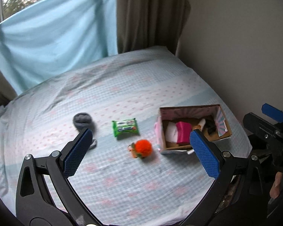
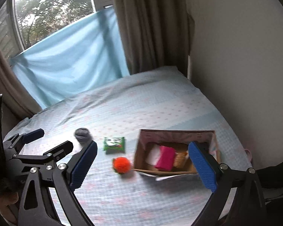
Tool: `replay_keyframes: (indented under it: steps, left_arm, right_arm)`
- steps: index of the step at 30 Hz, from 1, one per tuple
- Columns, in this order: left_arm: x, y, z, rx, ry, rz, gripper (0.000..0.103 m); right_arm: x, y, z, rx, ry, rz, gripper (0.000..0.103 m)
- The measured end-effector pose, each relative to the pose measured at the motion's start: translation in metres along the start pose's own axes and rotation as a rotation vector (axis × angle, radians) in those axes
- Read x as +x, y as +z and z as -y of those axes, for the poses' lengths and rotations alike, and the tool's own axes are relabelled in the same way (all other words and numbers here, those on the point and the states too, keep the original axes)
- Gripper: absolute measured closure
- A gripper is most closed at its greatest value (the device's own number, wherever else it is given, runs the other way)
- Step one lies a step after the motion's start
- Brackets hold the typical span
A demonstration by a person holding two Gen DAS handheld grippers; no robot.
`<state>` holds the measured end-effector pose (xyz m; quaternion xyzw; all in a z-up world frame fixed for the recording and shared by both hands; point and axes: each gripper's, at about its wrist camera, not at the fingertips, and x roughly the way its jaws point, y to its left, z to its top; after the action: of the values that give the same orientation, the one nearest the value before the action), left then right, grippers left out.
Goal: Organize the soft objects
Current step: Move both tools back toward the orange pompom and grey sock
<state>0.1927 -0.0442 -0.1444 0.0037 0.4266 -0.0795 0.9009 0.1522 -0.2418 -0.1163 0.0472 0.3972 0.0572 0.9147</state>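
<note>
Orange ball (image 1: 143,148): nearest, grab gently, centred
Box (image 1: 190,110): drop spot, right
Left tool (image 1: 141,148), right tool (image 2: 142,164): both wide open, empty

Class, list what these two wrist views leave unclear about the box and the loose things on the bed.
1. Box contents, left wrist view: the left gripper finger covers the middle; dark item at the right unidentifiable.
2. Green packet label, both views: blurred, too small.
3. Grey sock, left wrist view: lower end behind the finger.
4. Orange pompom: blurred.
</note>
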Motion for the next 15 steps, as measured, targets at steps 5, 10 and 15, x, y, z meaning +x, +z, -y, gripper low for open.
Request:
replay_keyframes:
  steps: [5, 10, 15]
  left_arm:
    - [-0.018, -0.013, -0.042, -0.032, -0.018, 0.015, 0.000]
    - [-0.021, -0.031, -0.083, -0.048, -0.010, 0.026, 0.000]
    - [-0.003, -0.053, -0.133, -0.065, 0.009, -0.007, 0.001]
  right_arm:
    - [-0.004, -0.013, -0.041, -0.016, 0.012, 0.013, 0.007]
    - [0.008, -0.030, -0.071, -0.001, 0.024, -0.003, 0.007]
    - [0.036, -0.053, -0.097, 0.041, 0.034, -0.025, 0.007]
